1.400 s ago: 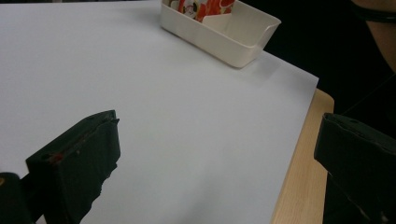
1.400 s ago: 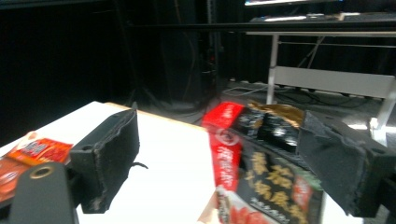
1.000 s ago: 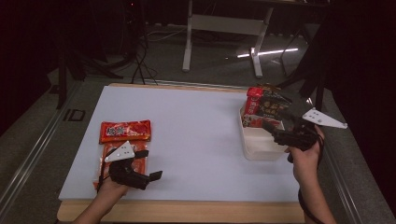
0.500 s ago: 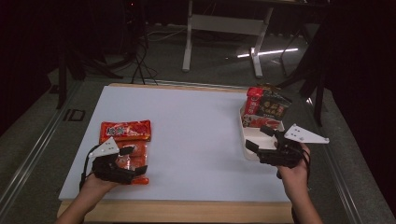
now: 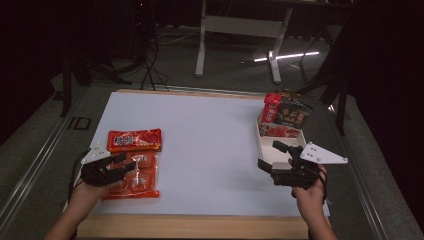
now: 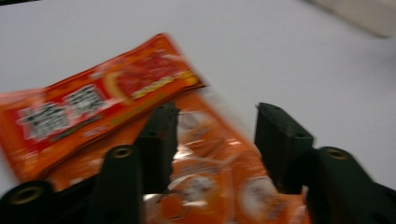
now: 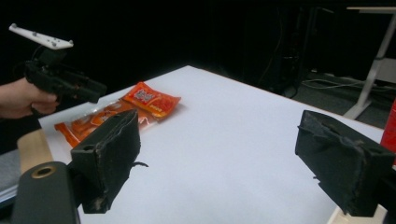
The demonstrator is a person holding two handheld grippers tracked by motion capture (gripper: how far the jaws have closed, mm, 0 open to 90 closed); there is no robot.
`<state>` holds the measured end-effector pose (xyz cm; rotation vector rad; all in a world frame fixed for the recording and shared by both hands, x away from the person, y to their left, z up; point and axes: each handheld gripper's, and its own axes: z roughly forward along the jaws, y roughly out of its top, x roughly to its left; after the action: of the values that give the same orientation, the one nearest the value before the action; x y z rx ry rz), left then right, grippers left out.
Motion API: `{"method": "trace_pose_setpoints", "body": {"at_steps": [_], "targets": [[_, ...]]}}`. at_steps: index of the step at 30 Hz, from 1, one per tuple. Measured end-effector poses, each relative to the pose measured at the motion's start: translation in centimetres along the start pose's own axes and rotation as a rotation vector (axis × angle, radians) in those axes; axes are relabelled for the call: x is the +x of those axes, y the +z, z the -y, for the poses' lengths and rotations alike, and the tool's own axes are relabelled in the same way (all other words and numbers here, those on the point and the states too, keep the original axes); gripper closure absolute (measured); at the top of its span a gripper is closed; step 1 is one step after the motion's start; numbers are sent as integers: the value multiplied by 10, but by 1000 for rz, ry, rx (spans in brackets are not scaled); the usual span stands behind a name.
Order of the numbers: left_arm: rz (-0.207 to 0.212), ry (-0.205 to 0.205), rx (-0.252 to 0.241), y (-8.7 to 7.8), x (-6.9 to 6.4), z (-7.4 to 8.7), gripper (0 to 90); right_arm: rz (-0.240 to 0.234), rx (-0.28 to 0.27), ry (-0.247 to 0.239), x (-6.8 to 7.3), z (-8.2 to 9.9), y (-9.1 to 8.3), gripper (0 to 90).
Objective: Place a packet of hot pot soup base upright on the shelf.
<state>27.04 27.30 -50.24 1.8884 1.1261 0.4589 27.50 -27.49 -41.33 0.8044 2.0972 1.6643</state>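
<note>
The left hand-held gripper, jaws just closing, unclenched, straddles the light, limp, slippery clear sausage packet; pinch its edge.

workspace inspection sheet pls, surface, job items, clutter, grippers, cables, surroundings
surface: white table top with a wooden front edge, bare in the middle.
job's things: clear orange snack pack lies flat at front left; red snack pack lies just behind it.
clutter: white tray at right, snack bags standing in its far end.
grippers: left gripper over the clear orange snack pack, jaws just been closing, pads not yet pressing on it; right gripper open by the tray, nothing between its jaws.
cables: a cable trails by the left hand.
surroundings: dark room, grey floor, white stand legs behind.
</note>
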Motion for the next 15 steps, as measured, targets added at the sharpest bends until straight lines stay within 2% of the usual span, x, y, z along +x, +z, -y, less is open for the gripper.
{"method": "trace_pose_setpoints", "body": {"at_steps": [2,3,4,8,10,11,13,15], "targets": [[-47,-21,15,1,10,3,625,4,4,-2,1,1,1,138],[-70,-26,26,1,14,4,647,-1,7,5,0,2,2,138],[-81,-38,40,1,19,5,701,-4,9,7,0,3,2,138],[-177,-35,86,2,30,12,800,-10,14,8,0,5,5,139],[-181,-47,110,3,36,15,868,-13,20,9,0,5,6,139],[-201,-45,123,4,38,16,885,-14,25,8,1,6,7,139],[-207,-51,136,5,39,17,899,-18,28,5,1,6,8,139],[-234,-54,153,7,44,21,899,-23,32,0,2,6,9,139]]}}
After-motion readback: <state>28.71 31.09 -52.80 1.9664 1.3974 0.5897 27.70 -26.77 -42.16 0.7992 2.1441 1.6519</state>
